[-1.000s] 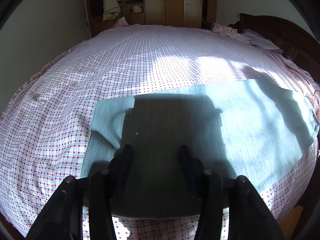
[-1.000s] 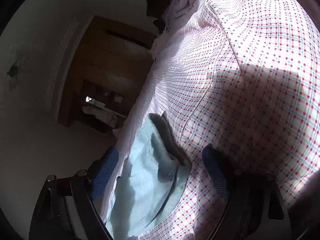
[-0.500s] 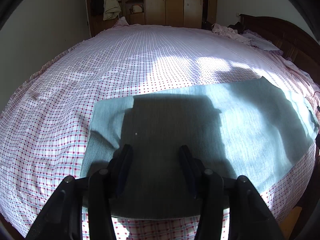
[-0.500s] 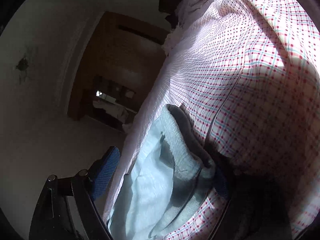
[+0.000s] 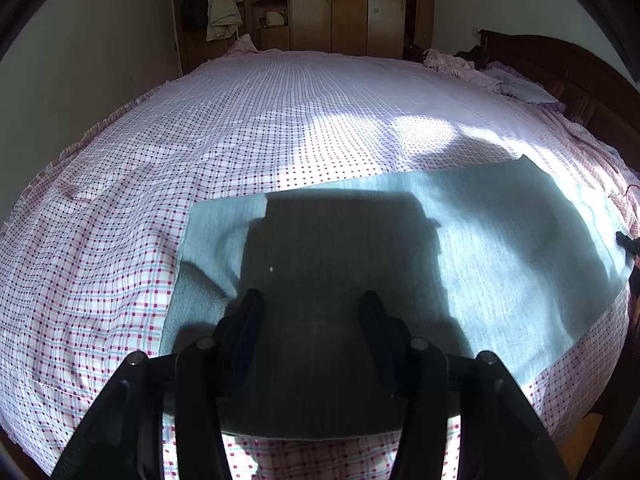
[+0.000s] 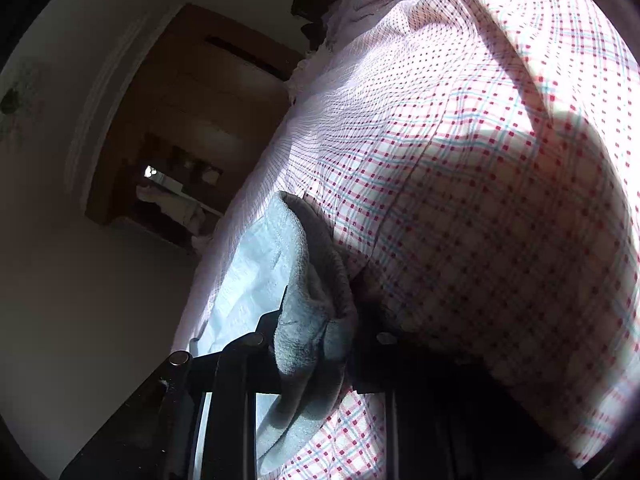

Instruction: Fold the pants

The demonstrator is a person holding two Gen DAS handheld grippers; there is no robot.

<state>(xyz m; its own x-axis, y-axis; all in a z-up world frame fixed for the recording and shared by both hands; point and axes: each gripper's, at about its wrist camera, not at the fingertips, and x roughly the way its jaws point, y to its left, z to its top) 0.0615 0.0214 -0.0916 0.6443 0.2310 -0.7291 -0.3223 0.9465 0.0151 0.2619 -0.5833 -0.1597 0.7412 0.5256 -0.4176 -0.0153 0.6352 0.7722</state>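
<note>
gripping one end of the pants [image 6: 308,304], the right claw [image 6: 312,344] has just been closing, and the grey-blue cloth sits bunched between its jaws, a thick roll of hem or waistband pinched at the bed's edge. the left claw [image 5: 312,320] hangs over the other end with its jaws half apart, cloth under them but nothing pressed between them, so it holds nothing.

the pants [image 5: 400,248] lie flat across the near side of the bed [image 5: 280,120], on the checked sheet [image 6: 480,200], already narrowed to one long strip, one end low between the left jaws, the other running off to the right edge of the left view. part of the strip is in shadow.

the step in hand looks like a lengthwise fold, bringing the right end over to the left. to do it well, the right grip should catch every layer, not only the top one; the bunch looks full, but i cannot tell whether the bottom layer is in. lift just enough to clear the sheet, carry the end over in a low arc, and keep the edges in line with the long sides. the left claw would best press down or pinch its end so the strip does not slide. watch that the sheet is not caught in the right jaws; it lies close beside the bunch.
</note>
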